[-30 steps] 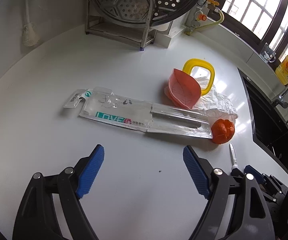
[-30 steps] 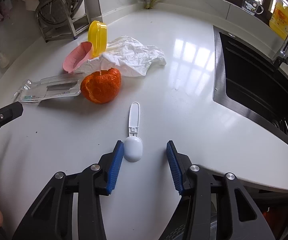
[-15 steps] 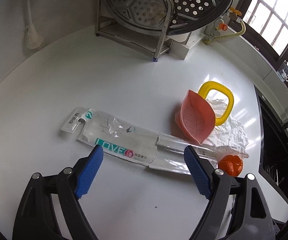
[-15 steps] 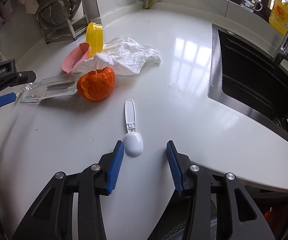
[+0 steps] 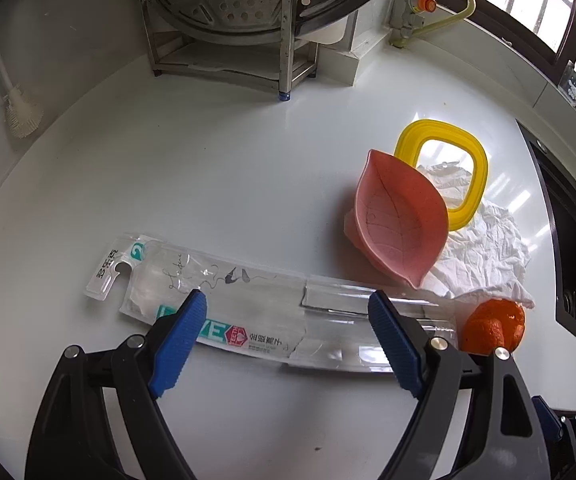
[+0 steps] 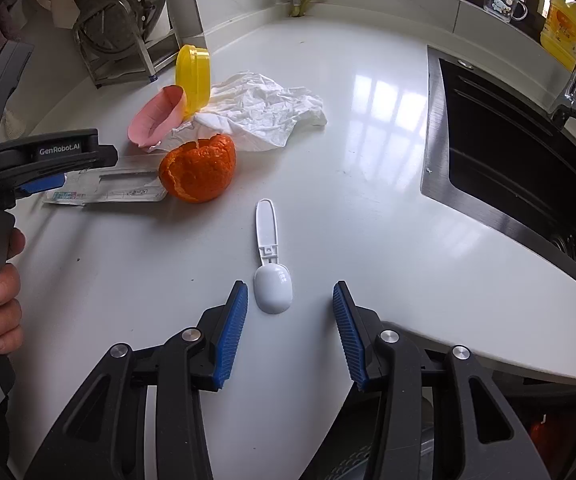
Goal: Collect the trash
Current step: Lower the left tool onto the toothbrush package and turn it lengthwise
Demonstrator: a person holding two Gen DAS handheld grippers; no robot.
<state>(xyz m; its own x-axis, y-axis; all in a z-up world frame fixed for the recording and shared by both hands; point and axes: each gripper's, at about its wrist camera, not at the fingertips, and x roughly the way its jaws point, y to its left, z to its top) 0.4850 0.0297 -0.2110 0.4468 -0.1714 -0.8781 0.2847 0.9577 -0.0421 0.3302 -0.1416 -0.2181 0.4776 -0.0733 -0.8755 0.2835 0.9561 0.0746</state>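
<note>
1. Left wrist view: my left gripper [image 5: 288, 314] has its fingers spread wide over the clear plastic package [image 5: 271, 312], which lies flat on the white desk [image 5: 207, 168] beside the pink leaf dish [image 5: 400, 220].
2. Right wrist view: my right gripper [image 6: 290, 306] is released, its fingers flanking the white spoon [image 6: 269, 276]; the orange peel [image 6: 199, 168] lies near the crumpled tissue [image 6: 263, 108].

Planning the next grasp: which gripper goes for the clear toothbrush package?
Left. The left gripper has open jaws straddling the clear toothbrush package; the right gripper frames the white spoon.
</note>
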